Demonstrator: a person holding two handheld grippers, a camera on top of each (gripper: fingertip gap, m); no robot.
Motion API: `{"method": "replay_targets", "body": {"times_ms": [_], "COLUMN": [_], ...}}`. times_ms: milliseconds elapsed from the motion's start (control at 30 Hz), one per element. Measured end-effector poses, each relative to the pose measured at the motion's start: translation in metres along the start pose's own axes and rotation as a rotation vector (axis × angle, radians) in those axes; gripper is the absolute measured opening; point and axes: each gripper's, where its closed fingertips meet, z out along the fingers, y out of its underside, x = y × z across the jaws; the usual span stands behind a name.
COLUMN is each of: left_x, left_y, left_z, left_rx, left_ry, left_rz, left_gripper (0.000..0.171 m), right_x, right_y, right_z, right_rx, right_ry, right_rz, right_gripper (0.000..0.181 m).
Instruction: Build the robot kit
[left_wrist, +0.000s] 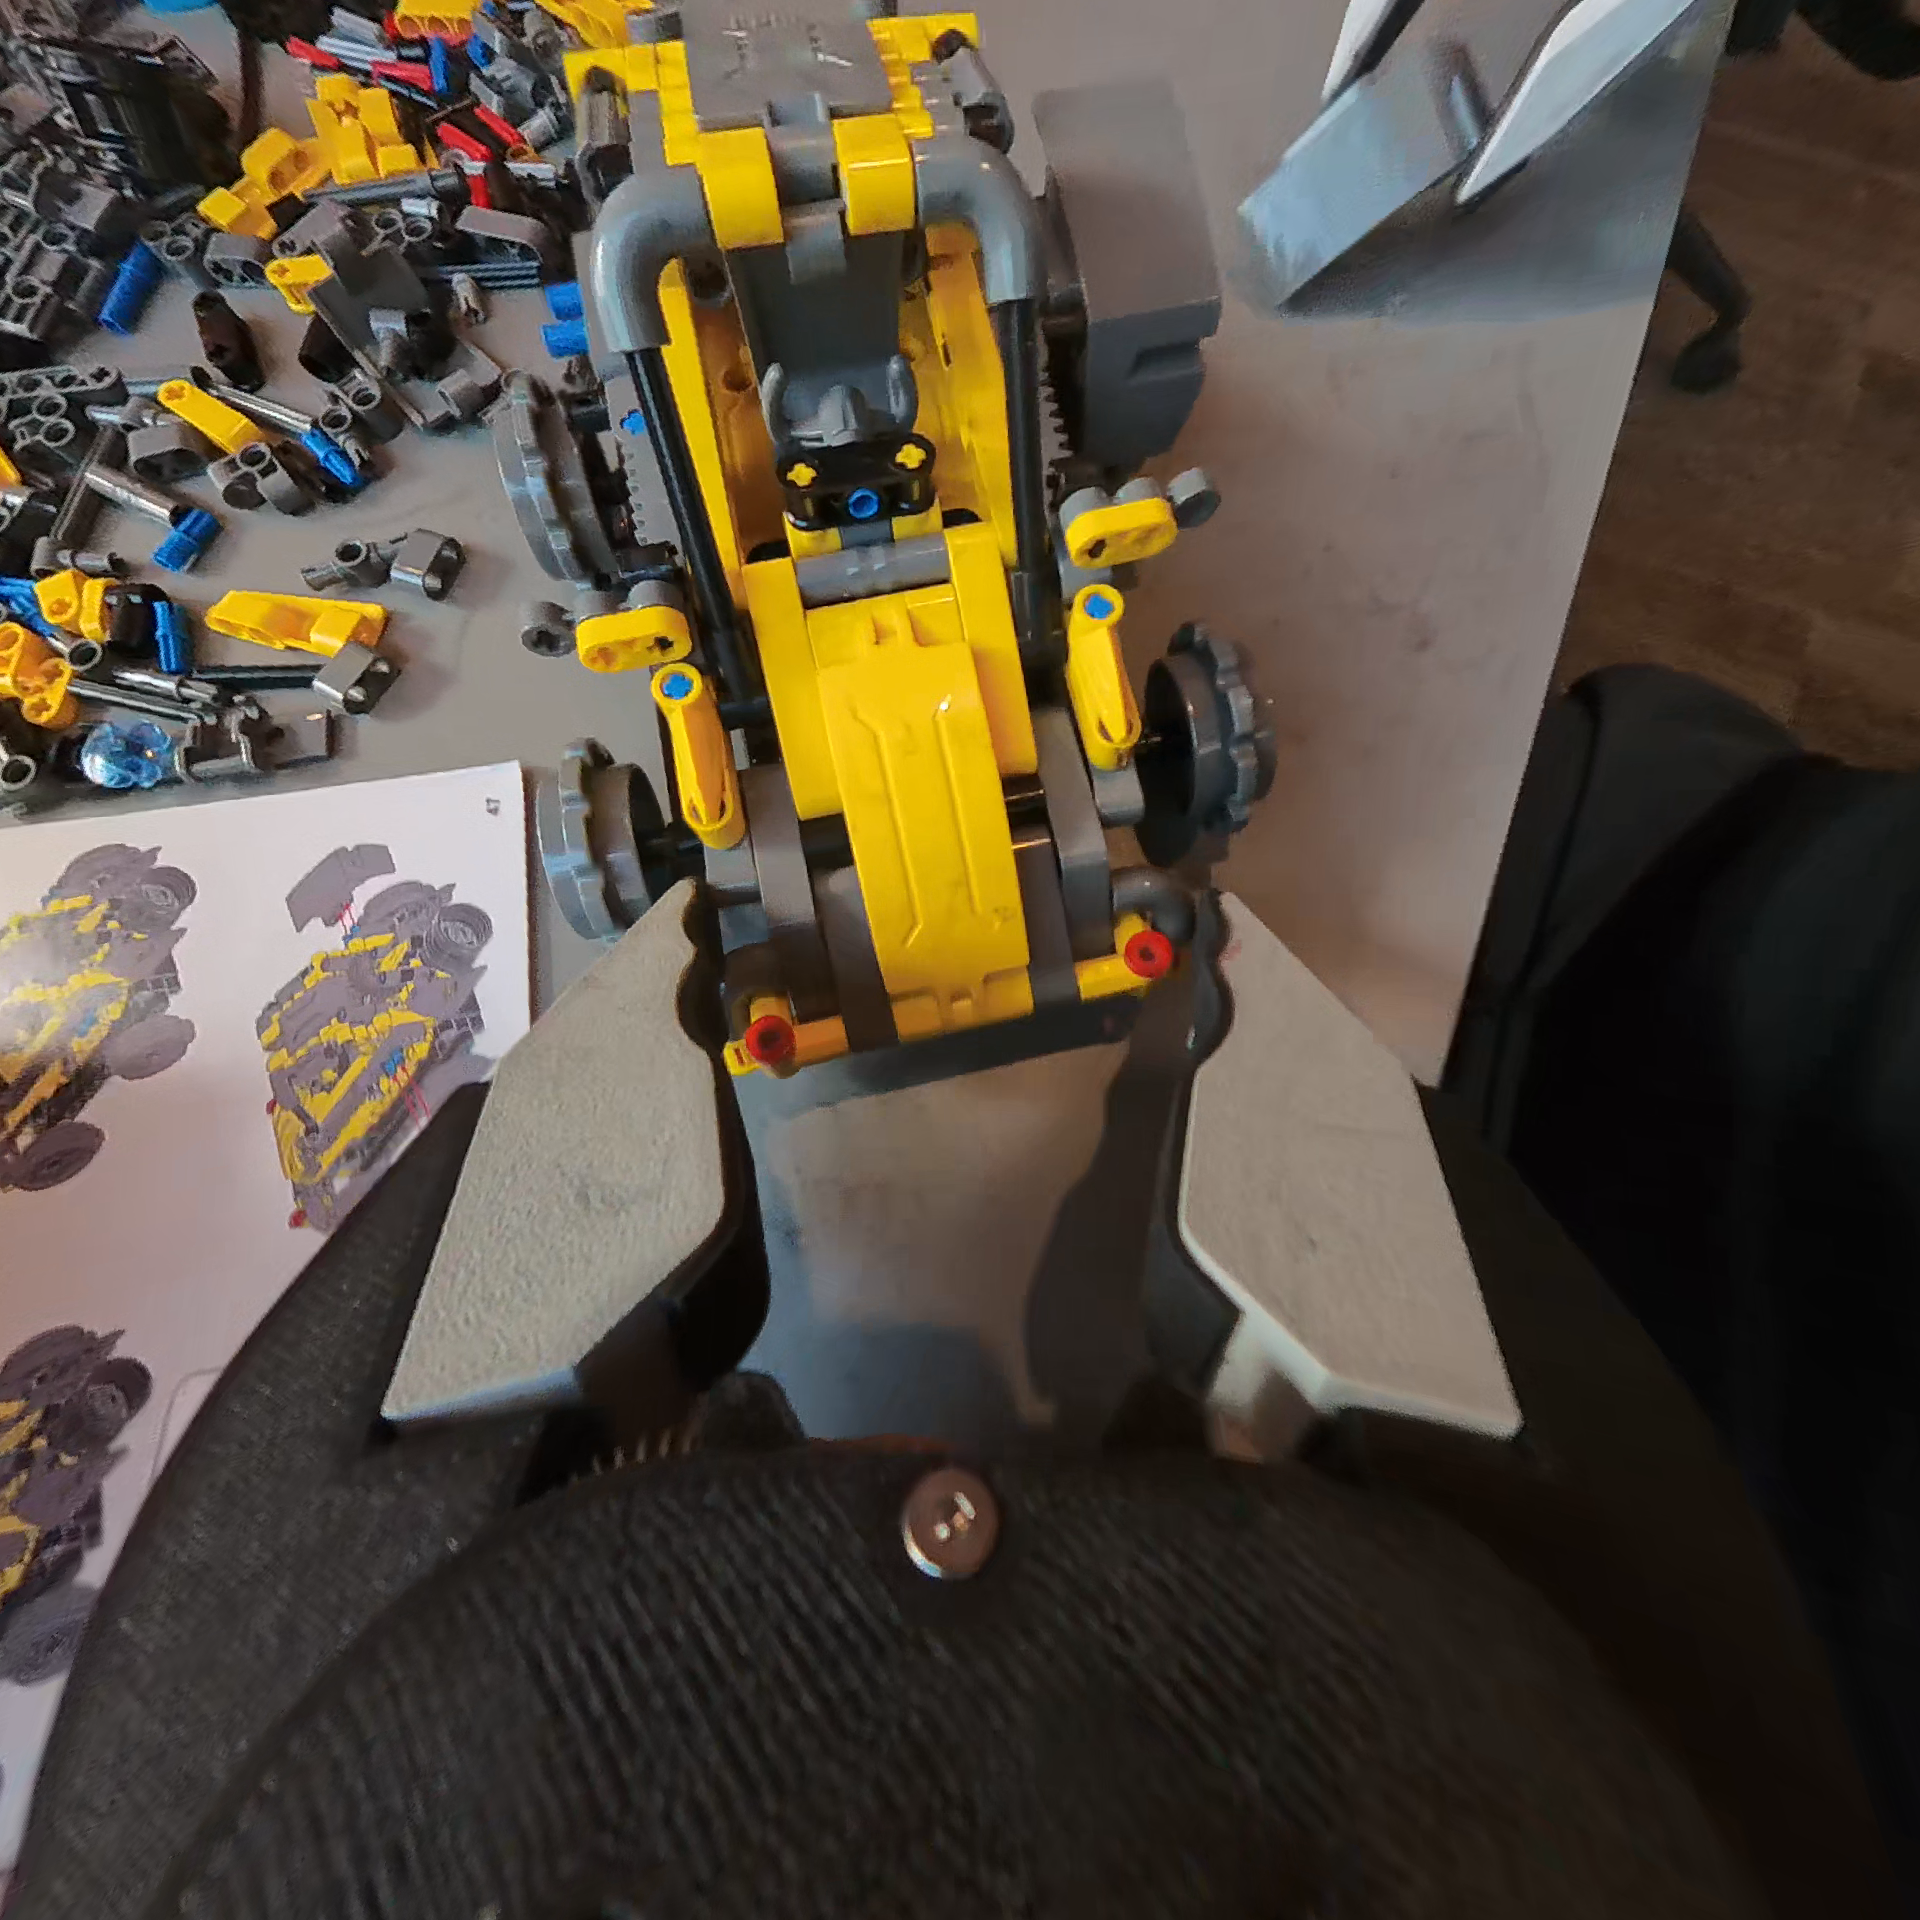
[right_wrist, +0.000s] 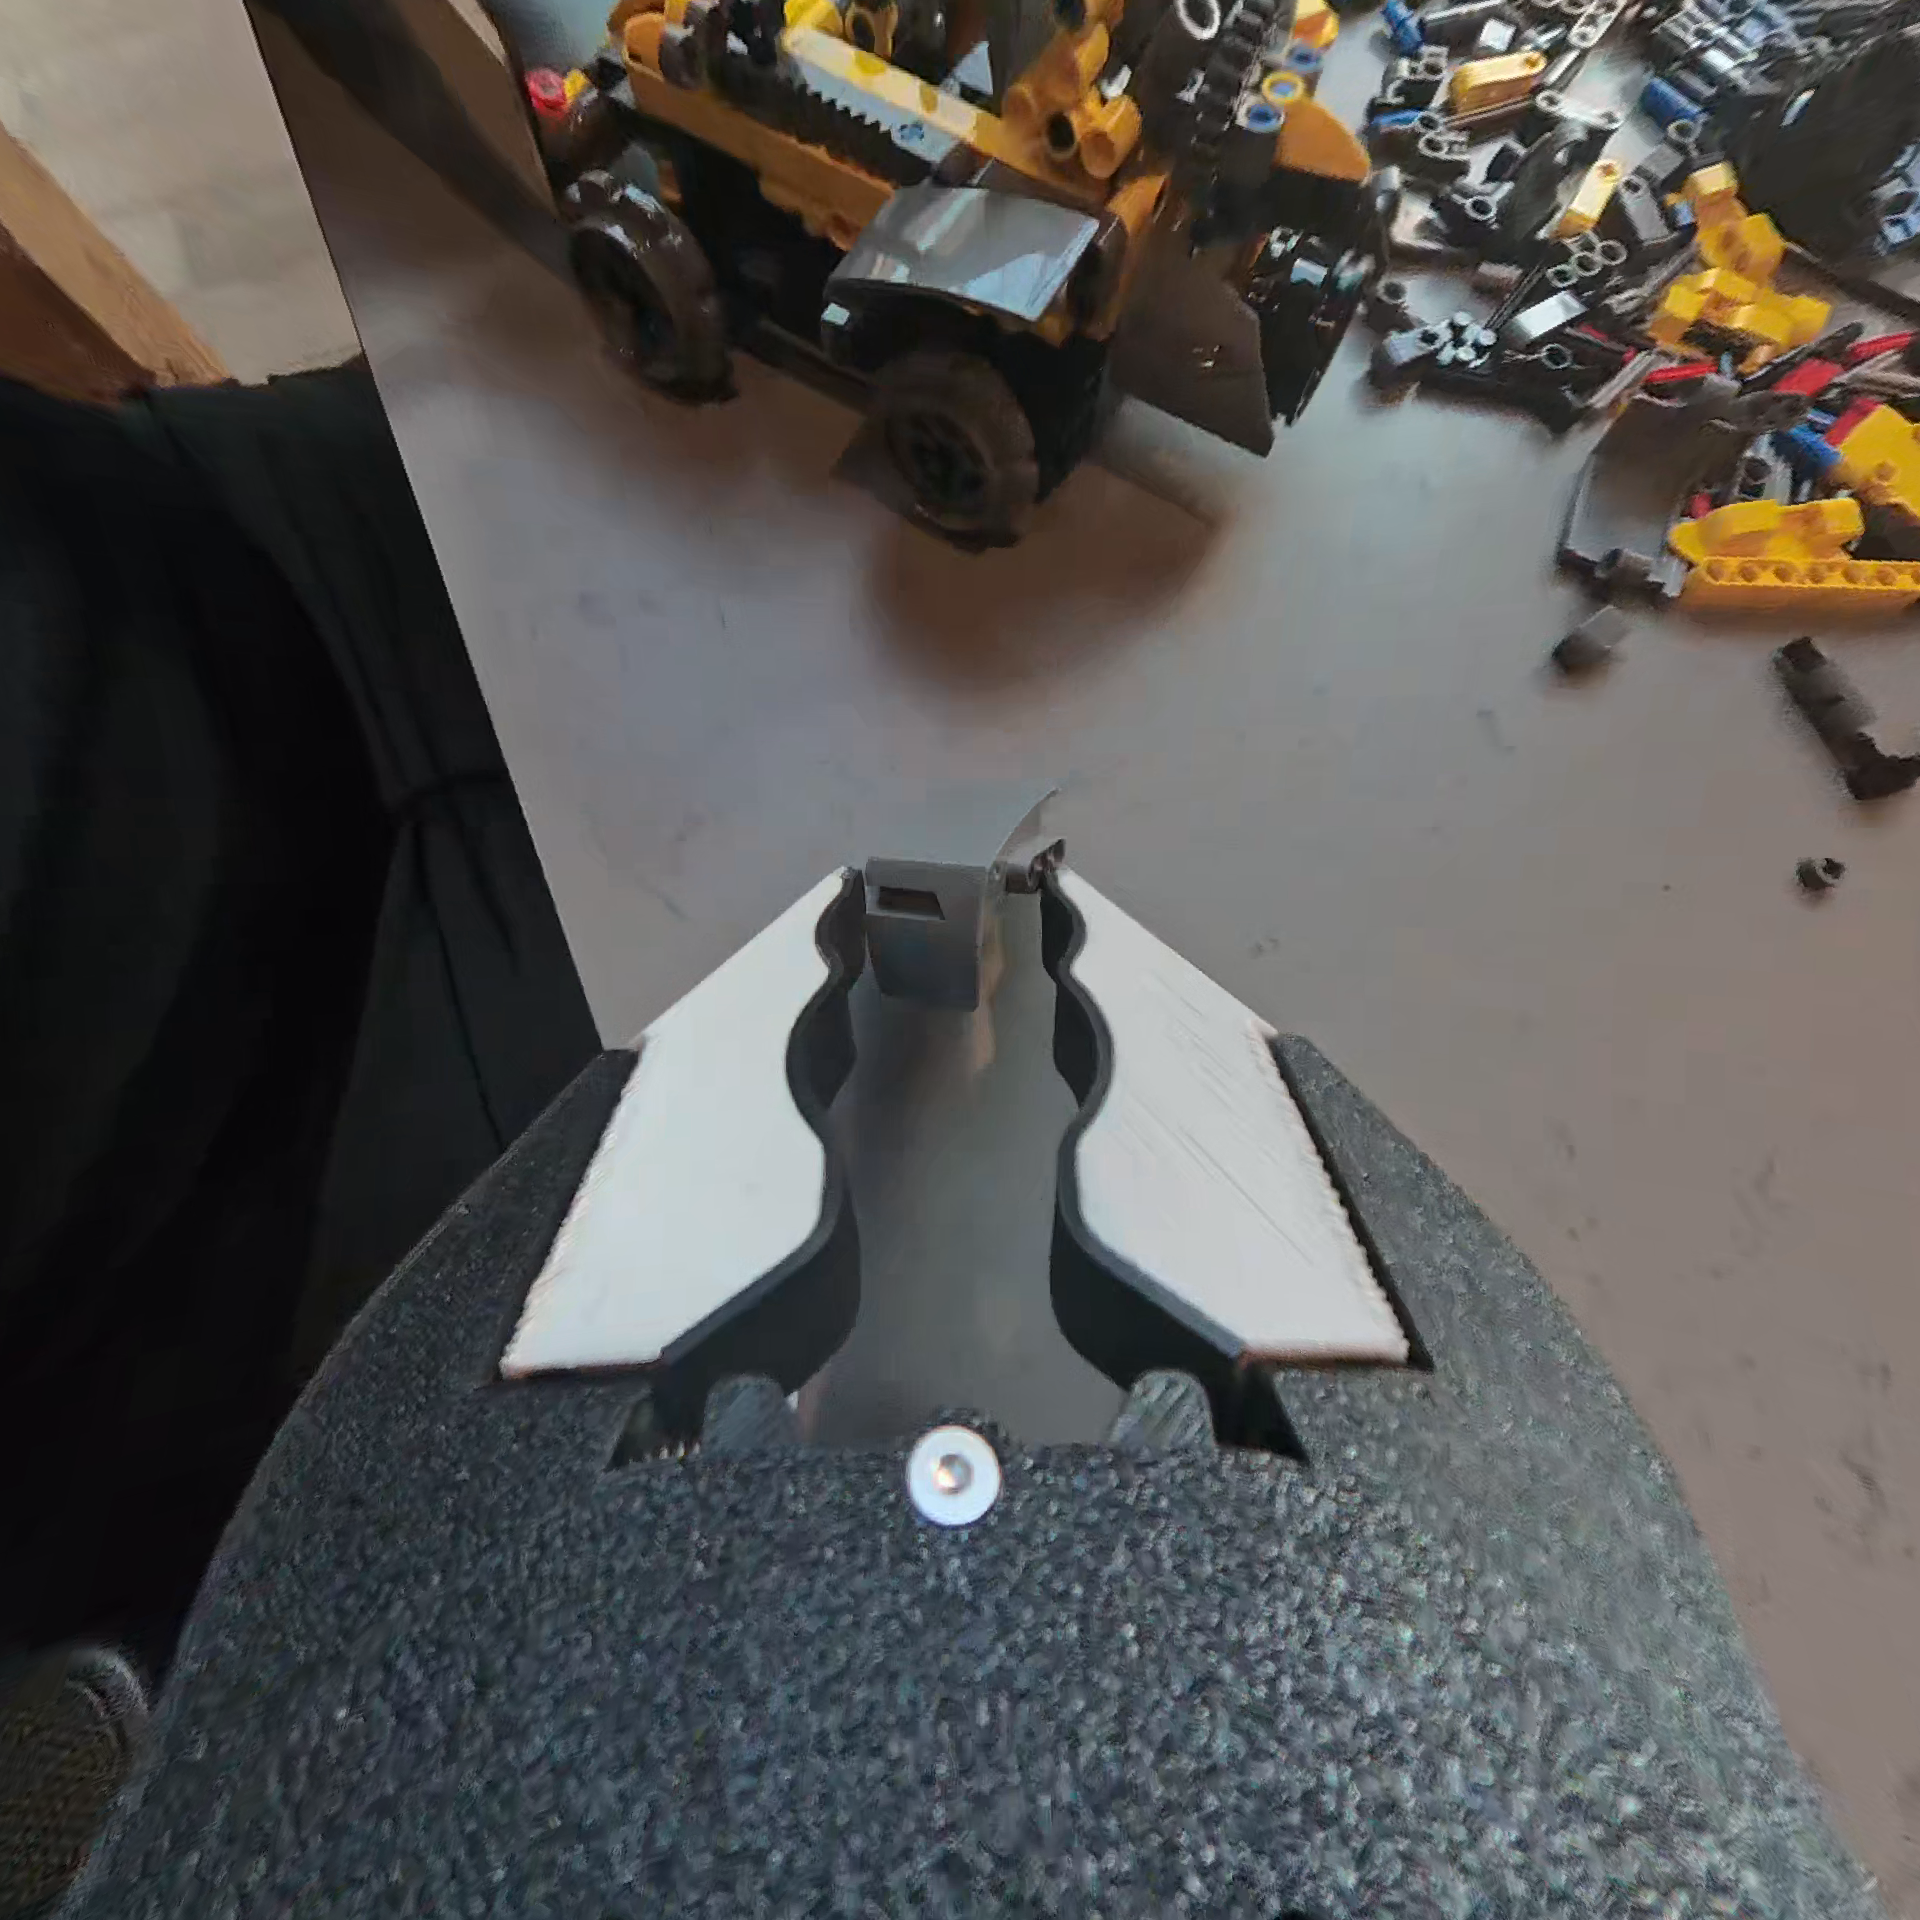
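Truck build's partway there: yellow brick truck stands near the table edge, loose parts pile and instruction sheet beside it. Left claw clamps the truck's end. Right claw, nearly closed, pinches a small grey piece.

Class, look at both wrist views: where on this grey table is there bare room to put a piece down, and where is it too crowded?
Bare grey table lies between the right tongs and the yellow model vehicle; another patch sits right of the vehicle, toward the table edge. Crowded: the loose parts pile and the instruction sheet.
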Motion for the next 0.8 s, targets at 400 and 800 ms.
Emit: {"method": "replay_targets", "body": {"times_ms": [400, 800], "left_x": [0.025, 0.021], "left_y": [0.033, 0.035], "left_z": [-0.024, -0.042], "left_rx": [0.040, 0.161], "left_ry": [0.009, 0.003], "left_rz": [-0.122, -0.177], "left_gripper": [0.089, 0.072], "right_x": [0.024, 0.024], "right_y": [-0.006, -0.063], "right_z": [0.007, 0.018], "right_rx": [0.065, 0.325], "right_ry": [0.071, 0.133], "right_rz": [0.073, 0.122], "right_gripper": [0.033, 0.040]}}
